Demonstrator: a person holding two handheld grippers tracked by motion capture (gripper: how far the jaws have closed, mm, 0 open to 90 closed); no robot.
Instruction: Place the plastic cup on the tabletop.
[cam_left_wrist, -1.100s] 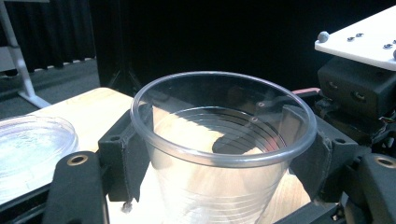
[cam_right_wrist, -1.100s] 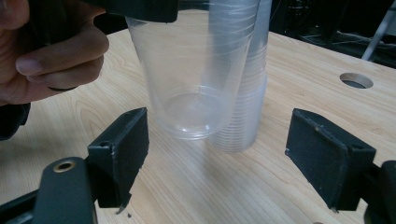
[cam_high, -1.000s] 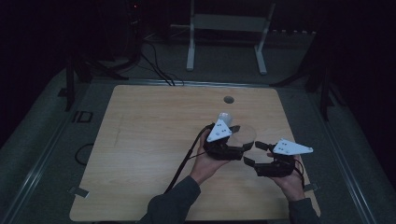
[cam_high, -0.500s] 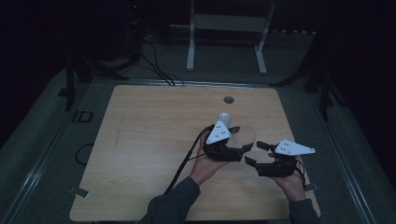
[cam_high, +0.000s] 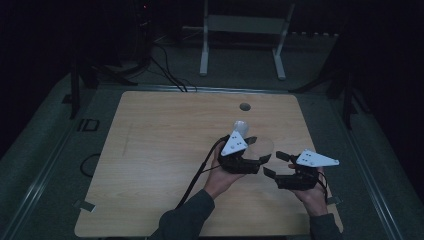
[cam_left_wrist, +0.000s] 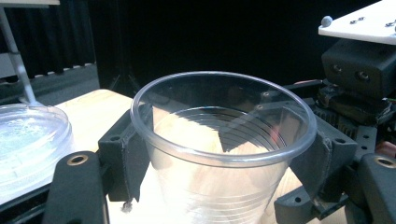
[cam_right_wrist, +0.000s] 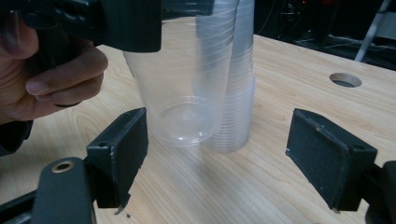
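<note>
Dark room around a pale wooden table (cam_high: 150, 150). My left gripper (cam_left_wrist: 219, 186) has its jaws clamped on a clear plastic cup (cam_left_wrist: 219, 154), lifted just off the surface near the right edge, beside the stack of cups (cam_right_wrist: 238, 93). One cup looks separated; setting it down remains. It stands upright, mouth up, long axis vertical. My right gripper (cam_right_wrist: 219, 158) waits wide open, holding nothing, below the cup's base.

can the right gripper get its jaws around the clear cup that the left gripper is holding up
Probably yes. The right gripper is open, its jaws standing wide and facing the clear cup, with only bare table between. The stack of cups just behind leaves little room on that side.
</note>
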